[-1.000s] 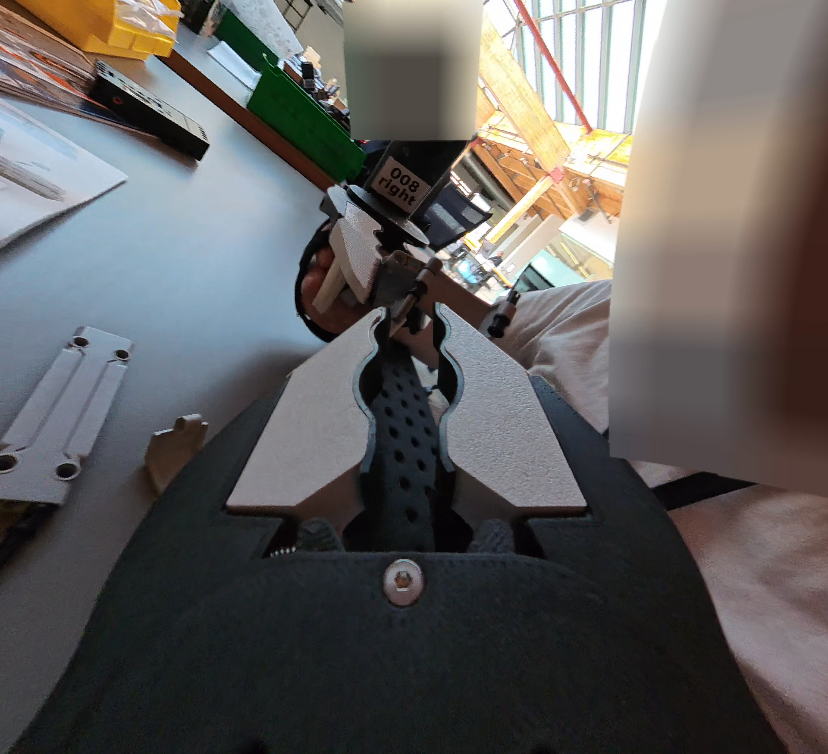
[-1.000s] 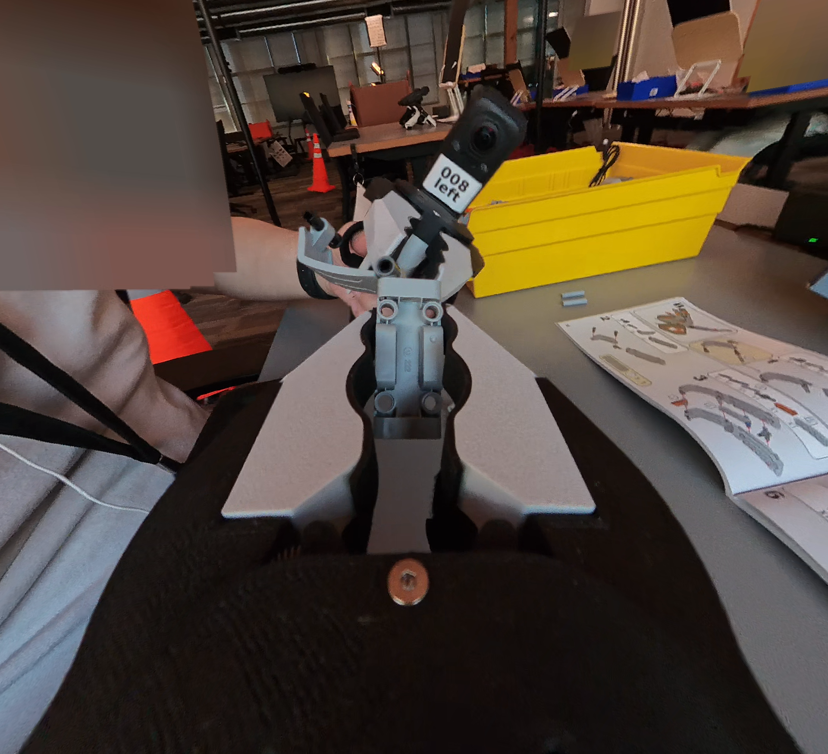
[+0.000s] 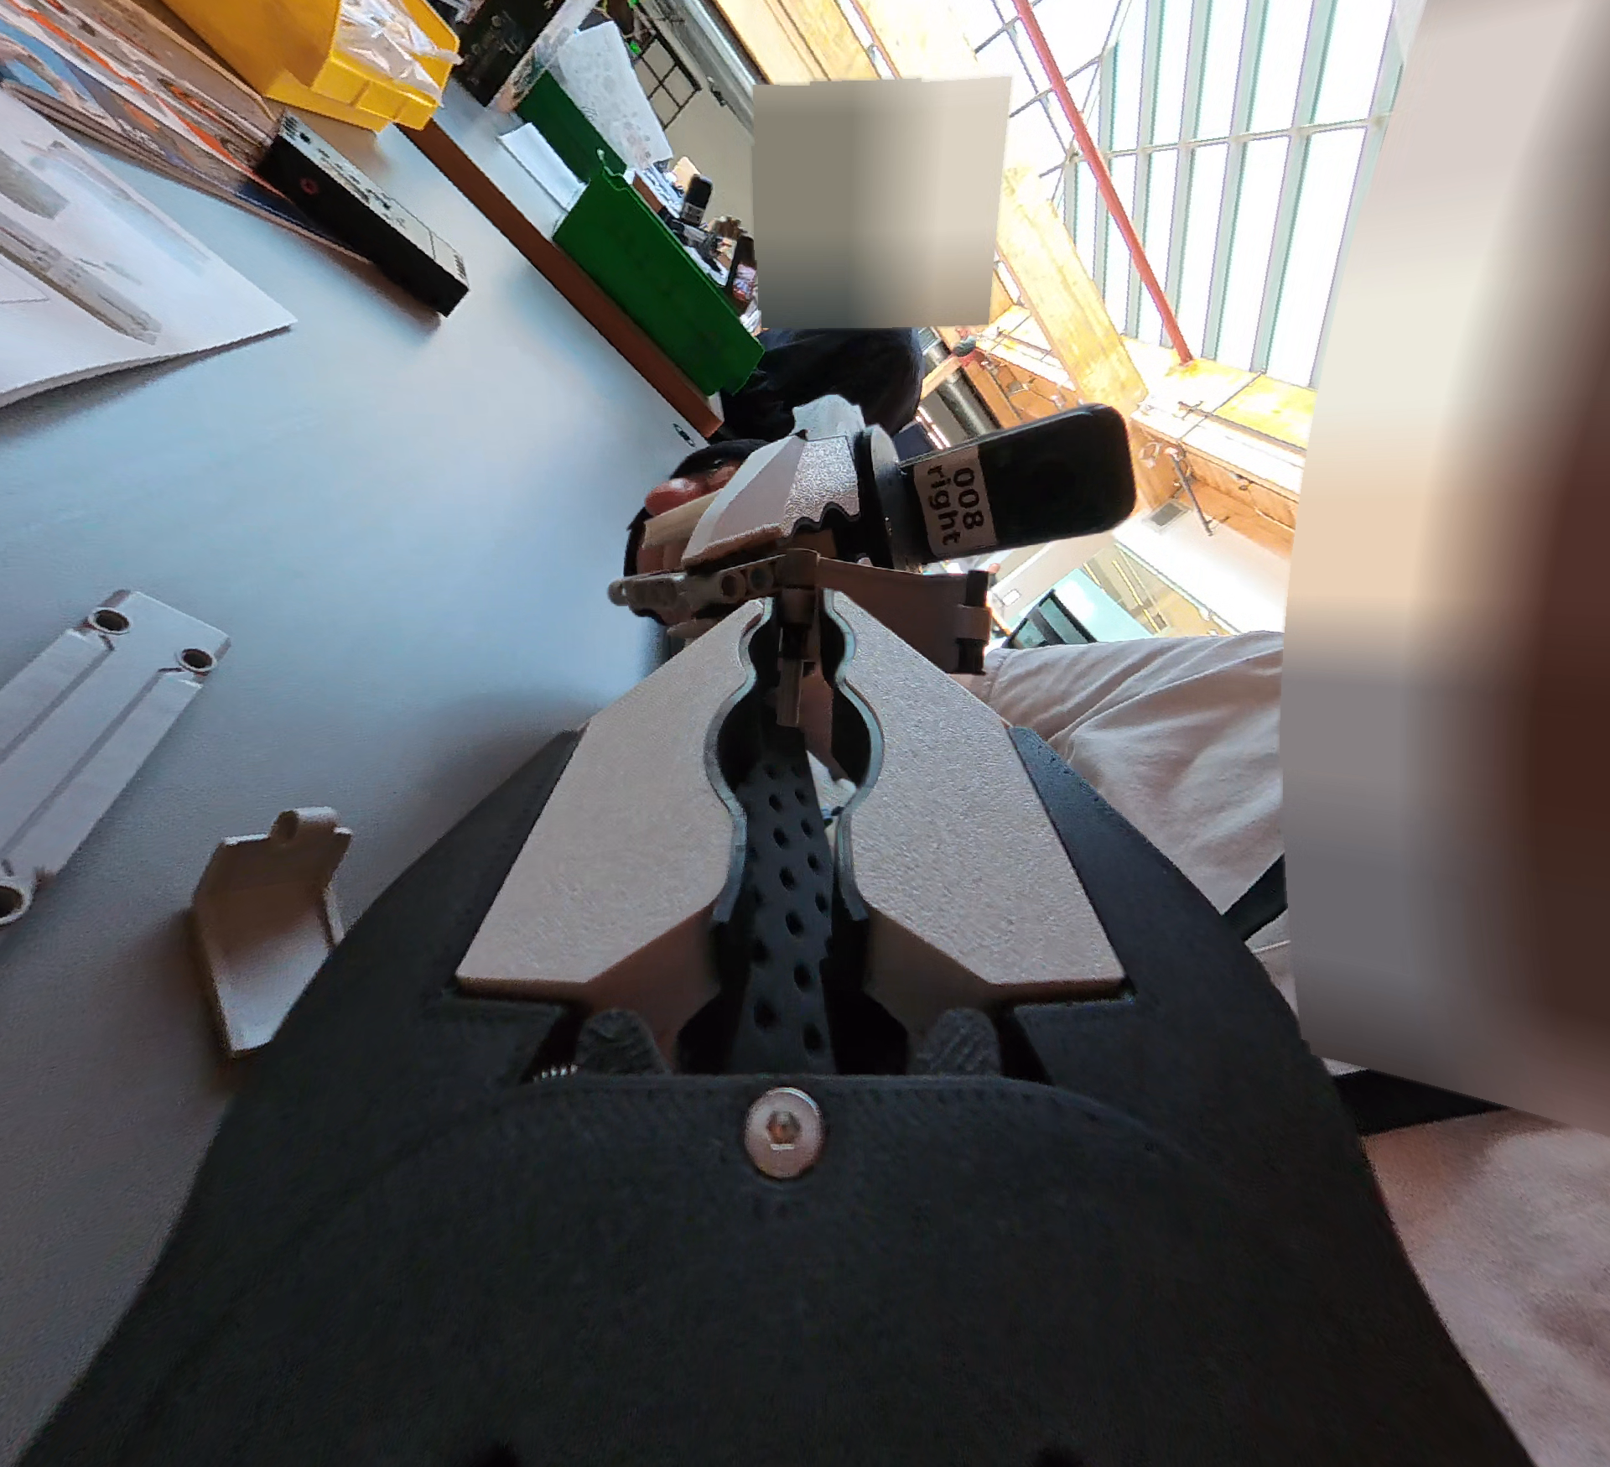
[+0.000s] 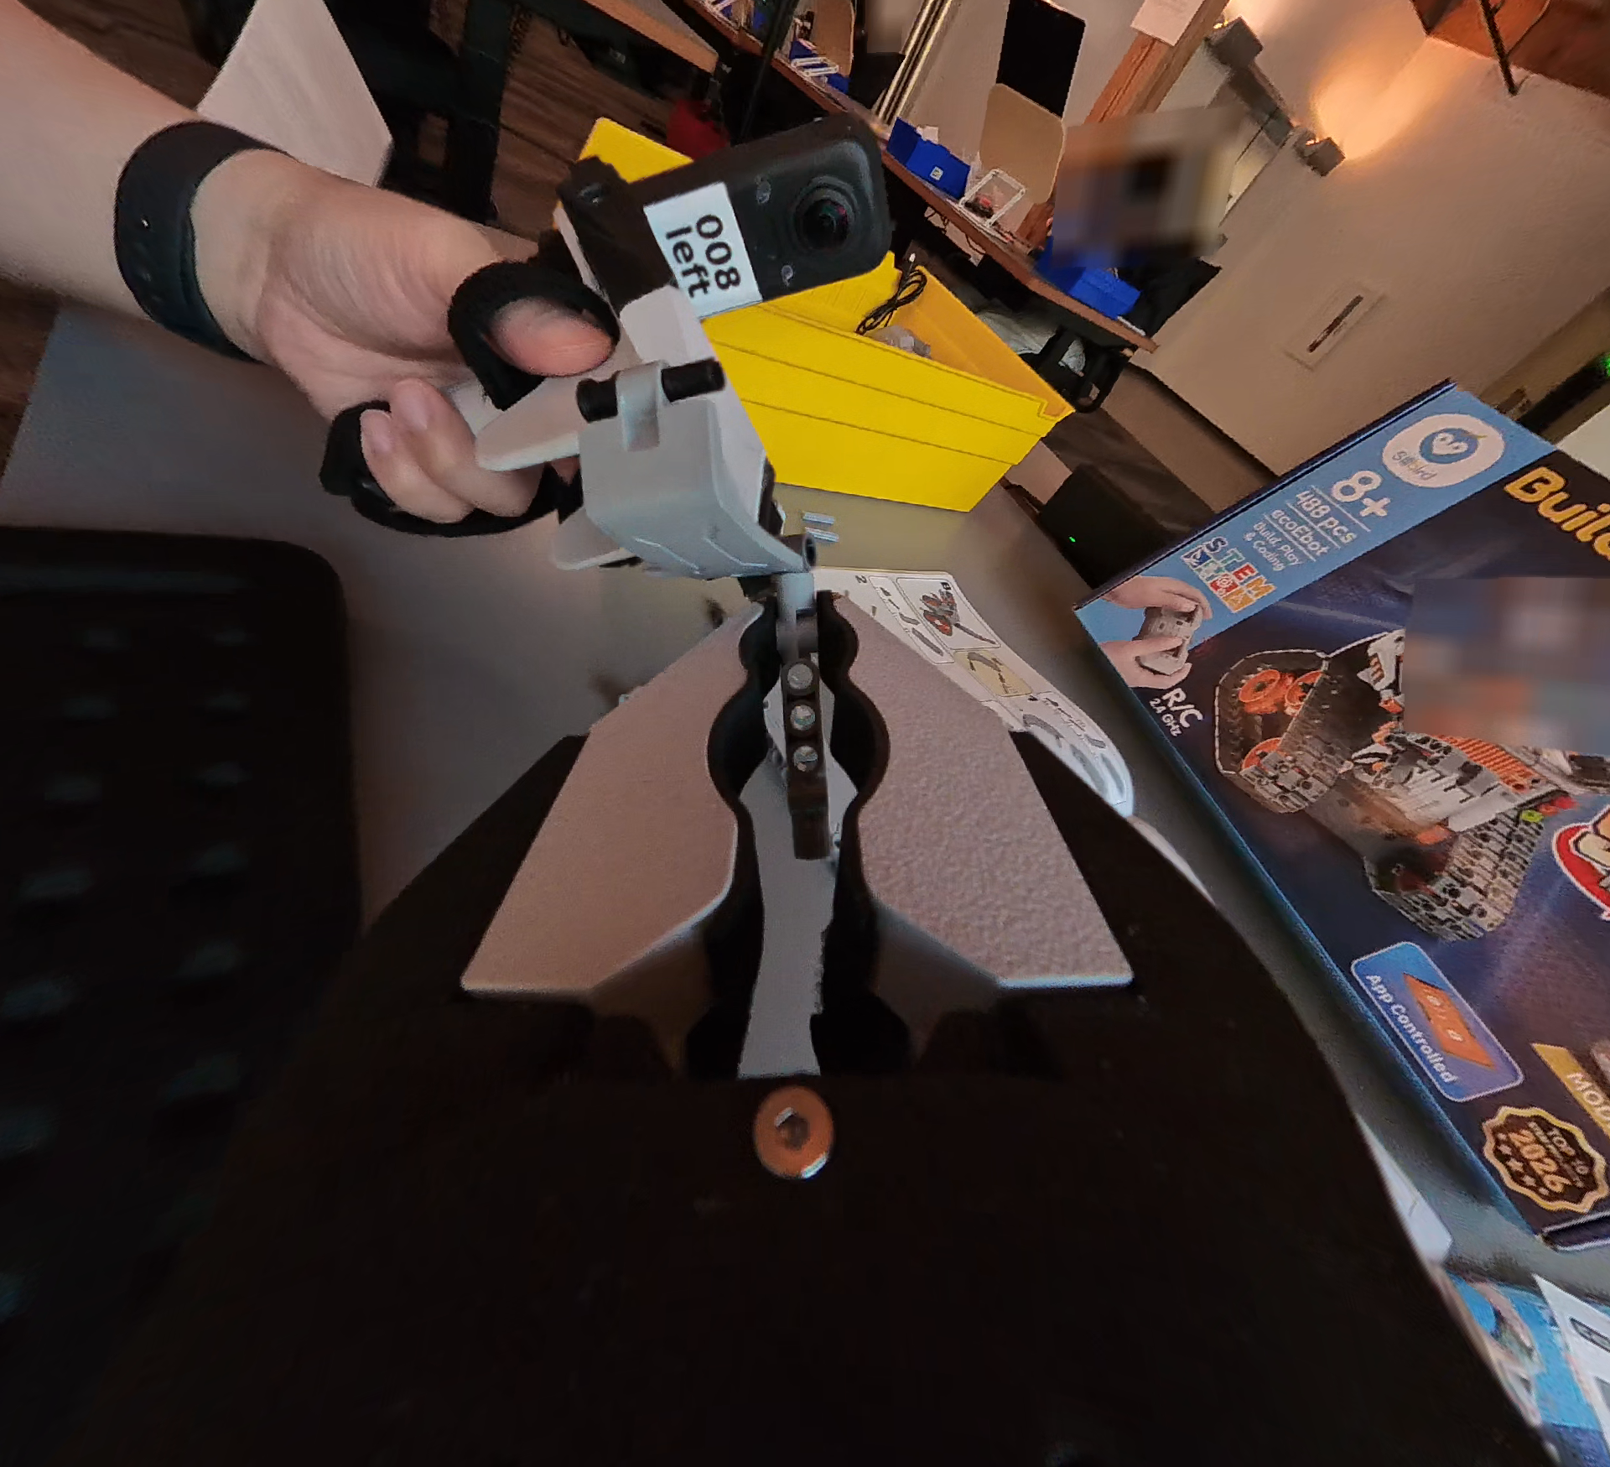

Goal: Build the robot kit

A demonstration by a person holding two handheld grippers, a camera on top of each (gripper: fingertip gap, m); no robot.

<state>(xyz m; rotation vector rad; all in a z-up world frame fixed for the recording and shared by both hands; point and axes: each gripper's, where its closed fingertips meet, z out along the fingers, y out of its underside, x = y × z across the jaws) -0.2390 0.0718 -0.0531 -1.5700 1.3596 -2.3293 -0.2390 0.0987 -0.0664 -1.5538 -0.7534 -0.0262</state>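
**Clerk:** Item one, left gripper (image 3: pixel 788 632)?

**Keeper:** Tongs pressed together on a grey panel piece (image 4: pixel 679 493), which its own camera sees edge-on as a thin strip between the tips. A person's hand (image 4: pixel 348 310) holds the tool up off the grey table (image 3: pixel 348 510).

**Clerk:** Item two, right gripper (image 4: pixel 797 623)?

**Keeper:** Tongs clamped on a holed beam (image 4: pixel 801 719), pinched across its narrow sides, with the top end poking out past the tips. That end touches the lower corner of the panel piece, and both are held in the air between the two tools.

**Clerk:** Handling note?

**Keeper:** Both grips are slim and close to the tips. I judge either piece could pivot under sideways force, so steady pressure kept in line with the beam looks safest.

**Clerk:** Surroundings?

**Keeper:** On the table by the left tool lie a long grey plate (image 3: pixel 96 719) and a small grey bracket (image 3: pixel 261 928). An instruction sheet (image 4: pixel 967 650) lies just beyond the right tool, with a printed box (image 4: pixel 1350 728) to its right and a yellow bin (image 4: pixel 871 397) behind
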